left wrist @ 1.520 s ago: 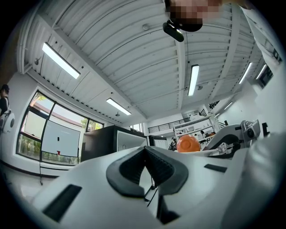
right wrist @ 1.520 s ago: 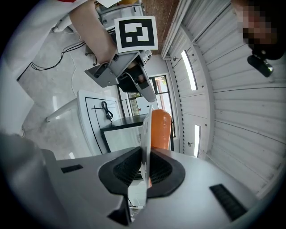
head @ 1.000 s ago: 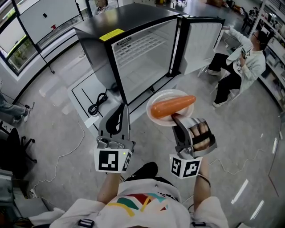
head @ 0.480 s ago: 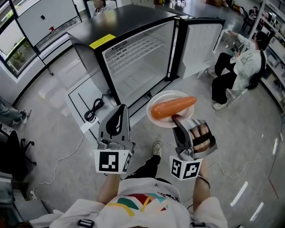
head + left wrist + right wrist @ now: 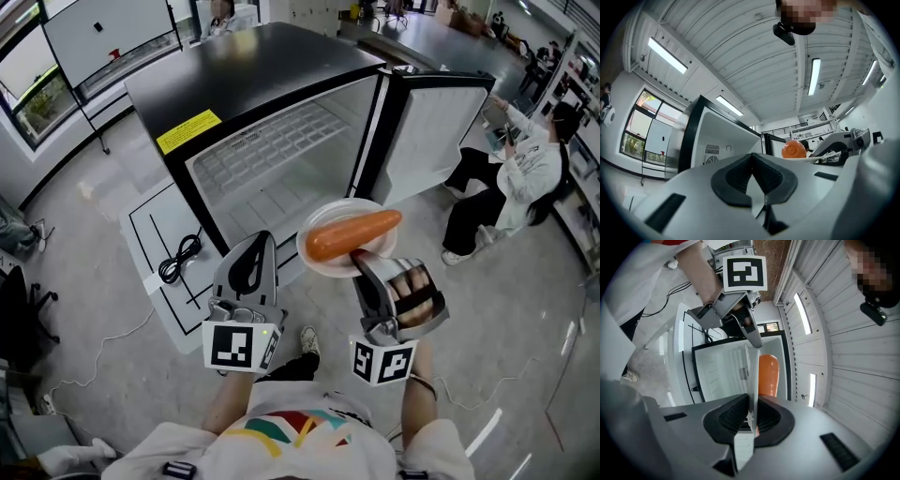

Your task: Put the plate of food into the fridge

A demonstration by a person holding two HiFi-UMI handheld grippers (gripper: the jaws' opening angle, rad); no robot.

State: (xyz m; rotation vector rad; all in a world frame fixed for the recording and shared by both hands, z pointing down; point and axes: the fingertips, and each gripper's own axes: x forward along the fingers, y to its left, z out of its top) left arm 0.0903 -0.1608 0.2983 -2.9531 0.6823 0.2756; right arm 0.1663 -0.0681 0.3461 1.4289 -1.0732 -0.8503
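The fridge (image 5: 253, 103) looks bigger and closer now than it did a moment ago. The person has stepped toward it, and both tools have come along. The plate (image 5: 328, 214) now hangs in the air just in front of the open fridge, not inside yet.

The right tool (image 5: 361, 258) pinches the near edge of the plate, with its jaws closed tight on the thin rim. The left tool (image 5: 255, 240) is closed too, and it holds nothing.

The carrot (image 5: 352, 233) lies flat on the plate. Its long side runs left to right across the plate. The fat end is on the left and the thin end points right and a little away, toward the open door (image 5: 431, 131).

The plate is held by only one edge, so I think it could tip or slip. The carrot is round, so a tilt could make it roll off onto the floor. The far rim could also bump the fridge frame or the door on the way in, and that could knock the plate loose.
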